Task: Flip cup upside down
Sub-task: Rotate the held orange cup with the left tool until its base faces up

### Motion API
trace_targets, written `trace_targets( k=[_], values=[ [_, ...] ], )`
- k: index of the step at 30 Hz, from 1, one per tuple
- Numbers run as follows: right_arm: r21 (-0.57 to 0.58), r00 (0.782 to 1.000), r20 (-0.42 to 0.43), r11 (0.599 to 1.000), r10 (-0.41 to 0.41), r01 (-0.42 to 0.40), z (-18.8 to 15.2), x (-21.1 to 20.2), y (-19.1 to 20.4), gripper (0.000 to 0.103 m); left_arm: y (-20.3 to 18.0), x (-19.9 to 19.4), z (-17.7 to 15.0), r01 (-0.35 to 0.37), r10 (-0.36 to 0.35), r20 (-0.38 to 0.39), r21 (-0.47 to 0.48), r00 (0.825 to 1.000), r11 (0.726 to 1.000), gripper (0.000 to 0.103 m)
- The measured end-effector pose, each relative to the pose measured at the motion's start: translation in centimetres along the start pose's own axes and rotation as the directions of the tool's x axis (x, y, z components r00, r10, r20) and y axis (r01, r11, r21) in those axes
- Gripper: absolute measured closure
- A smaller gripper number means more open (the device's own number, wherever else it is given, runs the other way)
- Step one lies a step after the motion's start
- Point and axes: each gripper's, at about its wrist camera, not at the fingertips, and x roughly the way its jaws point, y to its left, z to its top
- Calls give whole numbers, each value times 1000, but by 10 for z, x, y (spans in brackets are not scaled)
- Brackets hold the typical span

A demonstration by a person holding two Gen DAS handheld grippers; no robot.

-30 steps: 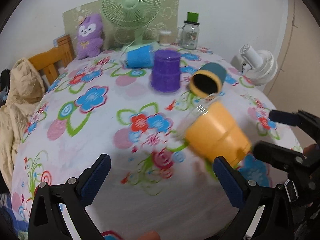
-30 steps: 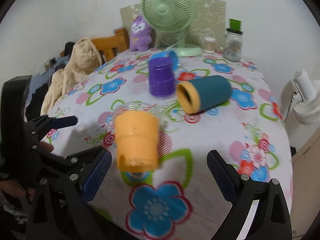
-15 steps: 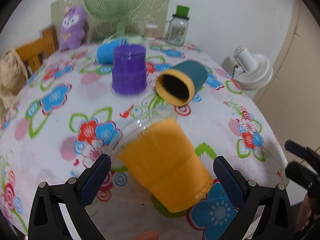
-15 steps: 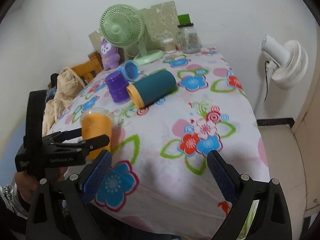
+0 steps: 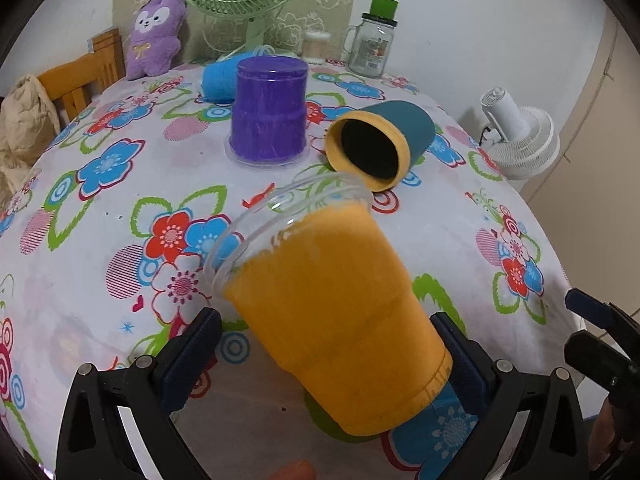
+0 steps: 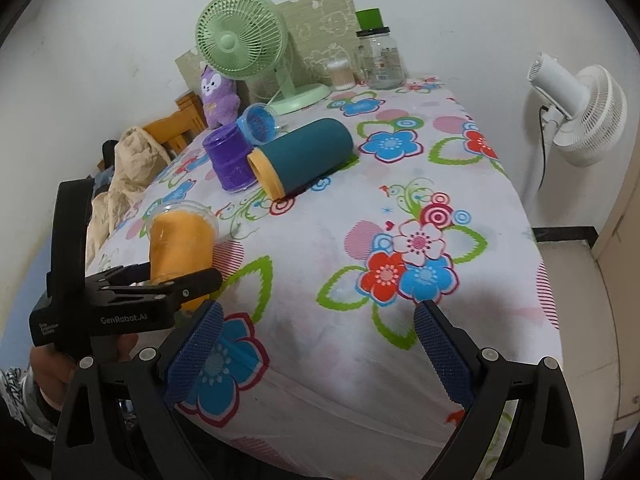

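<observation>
Gripping step underway: orange cup sits upright near front edge of surface, between left tool fingers, wide, w/ gaps both sides. Next: squeeze, lift, roll wrist over. Right tool wide, holding nothing, off to side.

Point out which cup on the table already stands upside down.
The purple cup: rim down on the tablecloth, base up. The teal cup and blue cup lie sideways; the orange cup is tilted.
</observation>
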Motion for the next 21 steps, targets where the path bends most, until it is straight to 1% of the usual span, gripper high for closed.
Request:
trace_targets(
  k=[5,8,17,21],
  values=[
    [-3,1000,-10,1000,3,-3,1,3,3,6,5,-5,1,-8,8,20,-10,1000,1000,2],
    [-2,1000,-12,1000,3,-3,1,3,3,6,6,-9,2,-17,17,41,-6,999,1000,6],
    [-9,1000,-25,1000,5,-5,1,7,7,6,5,-18,2,-15,14,70,23,997,1000,6],
    [-15,999,-30,1000,10,-10,1,10,10,6,6,-17,3,-23,21,59,30,998,999,6]
  ],
)
